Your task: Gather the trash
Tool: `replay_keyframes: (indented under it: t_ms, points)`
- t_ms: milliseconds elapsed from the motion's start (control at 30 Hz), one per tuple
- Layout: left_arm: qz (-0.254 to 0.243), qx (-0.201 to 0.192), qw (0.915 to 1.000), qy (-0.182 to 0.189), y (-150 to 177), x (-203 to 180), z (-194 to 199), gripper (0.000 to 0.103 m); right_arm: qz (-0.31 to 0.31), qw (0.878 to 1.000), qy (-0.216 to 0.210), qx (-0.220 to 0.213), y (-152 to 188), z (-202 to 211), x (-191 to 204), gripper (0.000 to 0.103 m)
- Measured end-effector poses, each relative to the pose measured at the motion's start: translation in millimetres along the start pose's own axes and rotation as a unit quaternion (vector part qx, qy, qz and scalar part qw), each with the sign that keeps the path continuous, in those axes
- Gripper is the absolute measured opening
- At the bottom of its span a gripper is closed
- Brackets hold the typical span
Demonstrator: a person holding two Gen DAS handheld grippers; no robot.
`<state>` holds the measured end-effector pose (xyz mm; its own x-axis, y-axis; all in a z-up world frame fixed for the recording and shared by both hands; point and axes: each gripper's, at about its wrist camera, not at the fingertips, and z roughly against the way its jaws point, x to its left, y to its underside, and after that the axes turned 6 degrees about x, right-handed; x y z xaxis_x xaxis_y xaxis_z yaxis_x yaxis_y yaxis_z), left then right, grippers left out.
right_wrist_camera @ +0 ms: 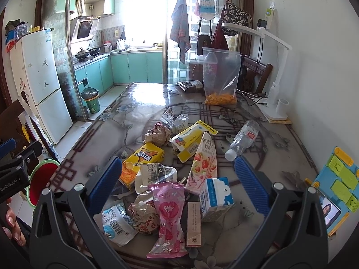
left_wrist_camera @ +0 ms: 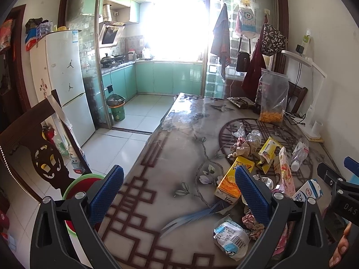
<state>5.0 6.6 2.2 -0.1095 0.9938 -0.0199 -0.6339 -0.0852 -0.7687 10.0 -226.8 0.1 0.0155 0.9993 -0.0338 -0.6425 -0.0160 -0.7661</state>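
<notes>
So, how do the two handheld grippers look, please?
Both the left gripper and the right gripper have black plastic frames with silver screws and two blue fingers with ribbed, textured pads. White lettering "GenRobot.AI" marks the left gripper's side. No sleeves or cables are visible.

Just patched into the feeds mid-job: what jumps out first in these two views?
A heap of trash on the patterned table: a yellow iced-tea carton, a pink Pocky wrapper, a small blue-and-white milk carton and a clear empty bottle lying farther right. Both the left gripper and right gripper hang open above the pile, holding nothing. Behind, glaring window light washes out the teal kitchen.
</notes>
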Motion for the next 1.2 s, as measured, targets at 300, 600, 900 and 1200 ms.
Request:
replay_keyframes:
  t_ms: [300, 600, 900, 1200]
  points:
    - [-0.002, -0.001, 1.0, -0.002, 1.3, -0.6, -0.2, 0.095, 0.001, 1.0, 0.002, 0.006, 0.3, -2.4, -0.9, 0.099]
    - [0.017, -0.011, 0.9997, 0.011, 3.2, 6.0, -2.0, 0.095, 0.003, 1.0, 0.005, 0.009, 0.5, -4.2, -0.8, 0.099]
    - [0.027, 0.027, 0.9989, 0.025, 6.4, 10.0, -16.3, 0.095, 0.002, 1.0, 0.008, 0.01, 0.6, -4.8, -2.3, 0.099]
    - [0.003, 0.009, 0.9994, 0.032, 5.5, 1.8, -8.9, 0.095, 0.004, 1.0, 0.011, 0.015, 1.0, -8.1, -2.4, 0.099]
